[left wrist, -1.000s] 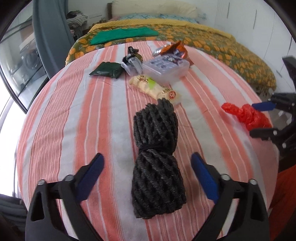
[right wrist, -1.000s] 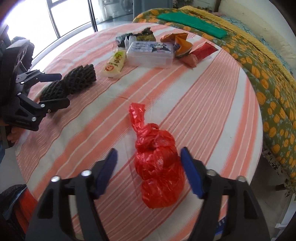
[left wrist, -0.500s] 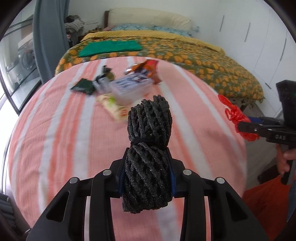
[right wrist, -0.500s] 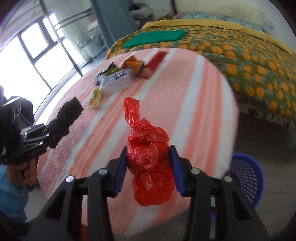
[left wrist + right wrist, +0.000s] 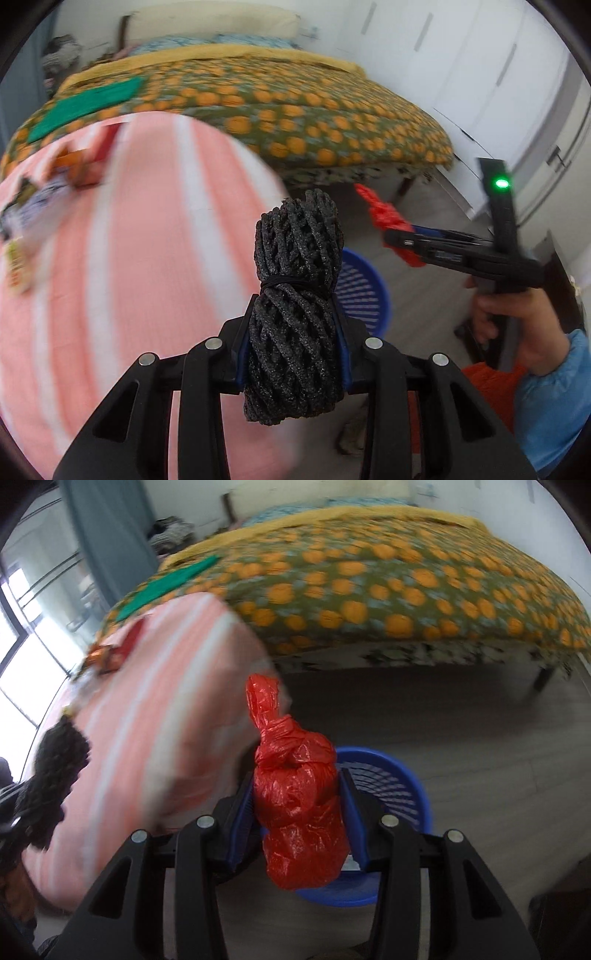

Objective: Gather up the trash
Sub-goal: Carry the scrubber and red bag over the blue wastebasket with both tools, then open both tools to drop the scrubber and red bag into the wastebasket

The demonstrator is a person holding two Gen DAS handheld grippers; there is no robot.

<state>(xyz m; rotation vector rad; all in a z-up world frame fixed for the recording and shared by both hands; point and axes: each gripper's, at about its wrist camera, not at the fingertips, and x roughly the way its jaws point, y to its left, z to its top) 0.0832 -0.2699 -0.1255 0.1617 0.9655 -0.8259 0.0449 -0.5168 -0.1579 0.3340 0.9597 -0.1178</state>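
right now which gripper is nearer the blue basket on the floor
Right, as far as these views show. The right gripper, clamped on the red bag, is just over the blue basket. The left gripper, holding the black net bundle, is at the table edge, the basket beyond it.

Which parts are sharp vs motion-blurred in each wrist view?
Left wrist: black foam net bundle sharp, pink striped tablecloth smeared. Right wrist: red knotted plastic bag sharp, orange-dotted bedspread blurred, window overexposed.
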